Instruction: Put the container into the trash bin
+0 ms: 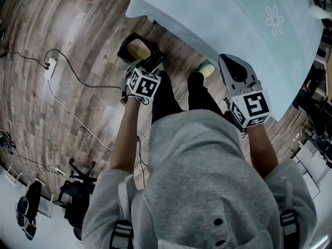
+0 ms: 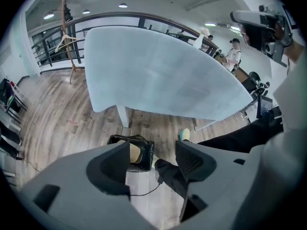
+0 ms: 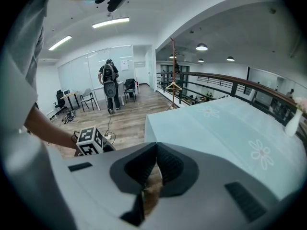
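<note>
The left claw [image 2: 153,153] hangs released, its jaws wide apart and gripping nothing; between them show only wood floor and the person's dark trouser leg [image 2: 169,172] far beneath. Straight below its tips sits the black trash bin [image 2: 144,150], and the container [image 2: 136,152] already lies inside it as a pale yellowish shape. The claw's left jaw covers part of the bin and container in the left gripper view, so the container's form is hard to make out. In the head view the claw's marker cube hides the bin's near edge.

The right claw [image 3: 154,150] is clenched, its jaw tips meeting with nothing held; only a sliver of brown floor shows behind them. It hovers over the near edge of the table [image 3: 230,123], which is draped in pale blue cloth with flower prints and cut off at the frame.

A light-coloured shoe [image 1: 206,69] peeks out beside the bin, between the two claws. A cable [image 1: 78,77] trails across the floor, off to the left claw's outer side.
</note>
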`<act>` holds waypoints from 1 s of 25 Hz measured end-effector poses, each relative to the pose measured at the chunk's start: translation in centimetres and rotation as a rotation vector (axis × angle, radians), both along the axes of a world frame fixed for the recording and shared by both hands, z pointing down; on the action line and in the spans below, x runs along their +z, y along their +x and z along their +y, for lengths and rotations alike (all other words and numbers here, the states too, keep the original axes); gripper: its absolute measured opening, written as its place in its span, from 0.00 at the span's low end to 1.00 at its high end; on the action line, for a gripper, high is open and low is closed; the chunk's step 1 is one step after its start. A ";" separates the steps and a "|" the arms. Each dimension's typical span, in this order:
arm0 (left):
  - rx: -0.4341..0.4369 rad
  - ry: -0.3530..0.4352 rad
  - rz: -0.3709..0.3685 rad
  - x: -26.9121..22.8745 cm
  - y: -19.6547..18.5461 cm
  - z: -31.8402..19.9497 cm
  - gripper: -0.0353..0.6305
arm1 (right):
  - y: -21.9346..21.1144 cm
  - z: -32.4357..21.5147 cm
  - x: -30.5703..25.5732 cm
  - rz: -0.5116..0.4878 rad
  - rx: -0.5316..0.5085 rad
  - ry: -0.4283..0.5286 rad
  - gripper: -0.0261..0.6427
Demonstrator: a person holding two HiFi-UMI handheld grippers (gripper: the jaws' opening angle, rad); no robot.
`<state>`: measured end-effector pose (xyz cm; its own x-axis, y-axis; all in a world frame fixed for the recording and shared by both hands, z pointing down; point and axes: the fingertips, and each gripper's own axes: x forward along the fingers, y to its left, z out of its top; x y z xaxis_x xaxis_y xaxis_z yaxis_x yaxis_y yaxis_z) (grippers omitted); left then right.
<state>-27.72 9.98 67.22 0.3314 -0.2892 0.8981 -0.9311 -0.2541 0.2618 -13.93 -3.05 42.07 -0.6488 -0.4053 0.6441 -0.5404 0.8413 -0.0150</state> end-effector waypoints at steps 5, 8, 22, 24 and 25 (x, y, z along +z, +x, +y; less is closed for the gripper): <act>-0.022 0.046 0.001 -1.6 -1.0 -1.2 0.48 | -0.4 -0.6 -0.5 -0.026 0.025 0.024 0.08; -0.055 0.097 0.009 -3.4 -1.4 -2.6 0.48 | 0.4 -1.0 -1.1 -0.042 0.065 0.028 0.08; -0.042 0.517 0.076 -18.9 4.7 -13.8 0.10 | 10.4 -4.4 -5.6 -0.125 0.297 0.133 0.08; -0.031 0.555 0.086 -21.1 7.1 -14.9 0.09 | 13.0 -4.7 -6.4 -0.134 0.324 0.148 0.08; -0.017 0.574 0.088 -22.2 8.5 -15.4 0.09 | 14.5 -4.9 -6.8 -0.141 0.344 0.156 0.08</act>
